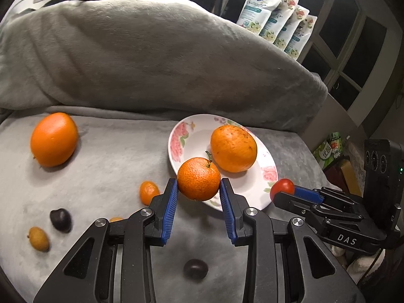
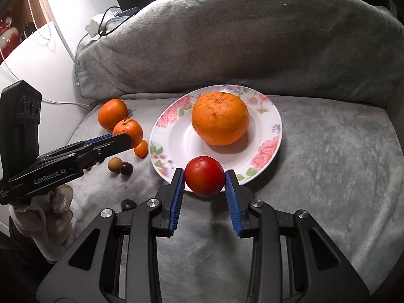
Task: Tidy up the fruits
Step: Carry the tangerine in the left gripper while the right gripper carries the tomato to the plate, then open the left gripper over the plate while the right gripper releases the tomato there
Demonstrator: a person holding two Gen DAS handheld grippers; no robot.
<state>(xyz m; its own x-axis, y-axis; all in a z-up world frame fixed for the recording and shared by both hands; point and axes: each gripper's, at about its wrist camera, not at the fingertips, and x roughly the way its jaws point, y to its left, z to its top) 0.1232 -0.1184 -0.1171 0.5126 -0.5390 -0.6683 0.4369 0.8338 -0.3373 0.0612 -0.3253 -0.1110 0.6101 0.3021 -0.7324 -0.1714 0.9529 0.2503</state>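
My left gripper (image 1: 199, 185) is clamped on a small stemmed mandarin (image 1: 199, 178), blue pads pressed to both its sides, and I'm holding it in the air at the near-left rim of the flowered plate (image 1: 242, 192). A big orange (image 1: 233, 148) sits on that plate, just beyond the mandarin. Over in my right gripper (image 2: 204, 180), the jaws are closed on a red tomato (image 2: 204, 176), pads tight against its flanks, hanging over the plate's near edge with the big orange straight ahead of it.

Out on the grey blanket (image 1: 106, 171) to the left, another orange (image 1: 53, 139) lies well apart from the plate. Nearer in there's a little kumquat (image 1: 149, 192), a dark round fruit (image 1: 60, 219), a tan longan (image 1: 38, 238), and one more dark fruit (image 1: 195, 269) down between my left fingers' arms. A gloved hand (image 2: 54, 209) grips the left tool's handle.
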